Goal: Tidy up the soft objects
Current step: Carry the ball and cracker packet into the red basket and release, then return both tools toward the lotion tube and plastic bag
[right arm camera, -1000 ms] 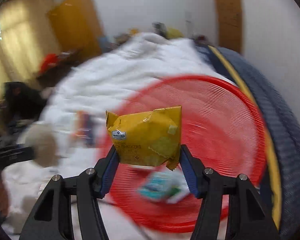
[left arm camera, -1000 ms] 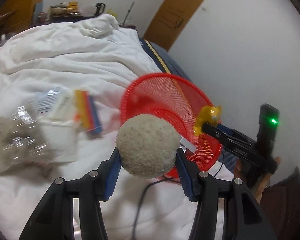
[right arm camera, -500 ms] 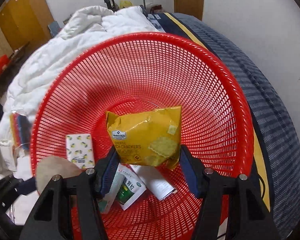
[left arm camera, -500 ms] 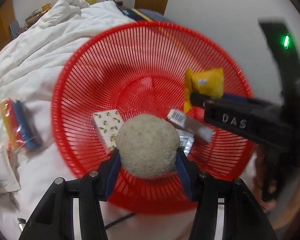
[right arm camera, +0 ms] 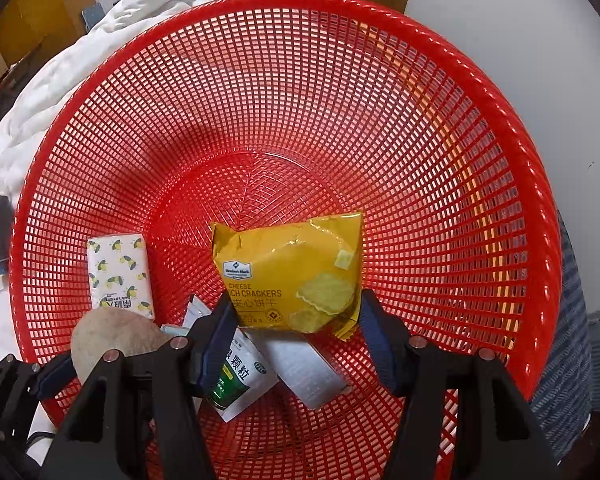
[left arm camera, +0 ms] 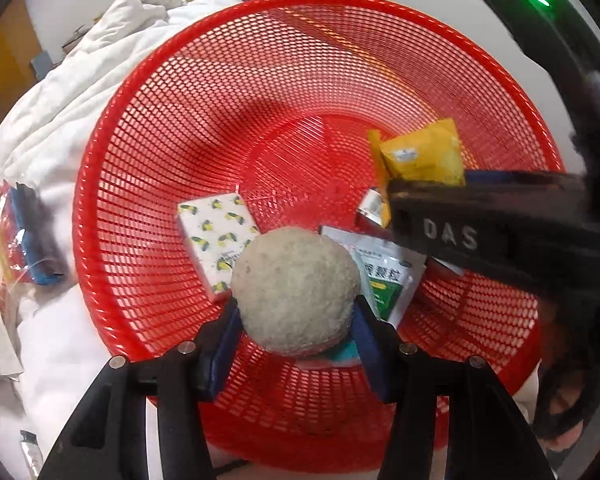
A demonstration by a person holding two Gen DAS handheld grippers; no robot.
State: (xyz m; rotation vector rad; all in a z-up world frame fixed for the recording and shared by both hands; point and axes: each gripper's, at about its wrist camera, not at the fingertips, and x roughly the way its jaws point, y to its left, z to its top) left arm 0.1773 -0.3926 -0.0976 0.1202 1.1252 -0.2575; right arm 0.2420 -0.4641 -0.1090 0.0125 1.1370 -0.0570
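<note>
My left gripper is shut on a grey-beige fuzzy ball and holds it over the near part of the red mesh basket. My right gripper is shut on a yellow cheese cracker packet and holds it over the basket. The ball also shows at the lower left of the right wrist view. The cracker packet and right gripper arm show at the right of the left wrist view.
In the basket lie a lemon-print tissue pack, a green and white sachet and a silver packet. A white duvet lies under the basket. A bag of coloured items sits left of it.
Both grippers have moved closer over the basket with their objects still held. The basket now fills both views.
</note>
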